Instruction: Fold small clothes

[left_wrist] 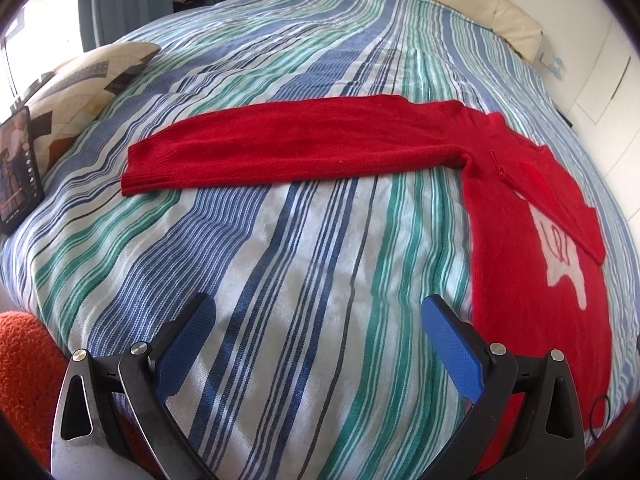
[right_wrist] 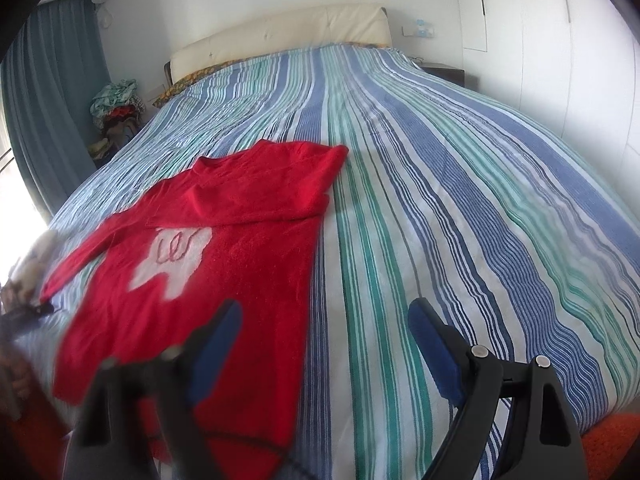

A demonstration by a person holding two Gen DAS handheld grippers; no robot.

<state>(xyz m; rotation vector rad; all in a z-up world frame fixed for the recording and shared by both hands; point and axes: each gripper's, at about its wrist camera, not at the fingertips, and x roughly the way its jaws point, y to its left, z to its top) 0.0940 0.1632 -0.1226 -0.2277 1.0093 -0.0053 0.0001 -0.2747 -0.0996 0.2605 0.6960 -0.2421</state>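
Observation:
A small red sweater (right_wrist: 224, 248) with a white patch on its chest (right_wrist: 172, 258) lies flat on the striped bedspread. In the right wrist view one sleeve is folded across the chest. In the left wrist view the other sleeve (left_wrist: 280, 148) stretches out flat to the left, and the body (left_wrist: 532, 240) lies at the right. My left gripper (left_wrist: 318, 338) is open and empty above bare bedspread, short of that sleeve. My right gripper (right_wrist: 324, 334) is open and empty, its left finger (right_wrist: 218, 340) over the sweater's lower hem.
The striped bedspread (left_wrist: 280, 280) covers a large bed with a cream headboard (right_wrist: 280, 36). A patterned pillow (left_wrist: 76, 92) and a tablet (left_wrist: 18, 164) lie at the bed's left edge. An orange fabric (left_wrist: 20, 360) shows at lower left. White wardrobe doors (right_wrist: 560, 60) stand on the right.

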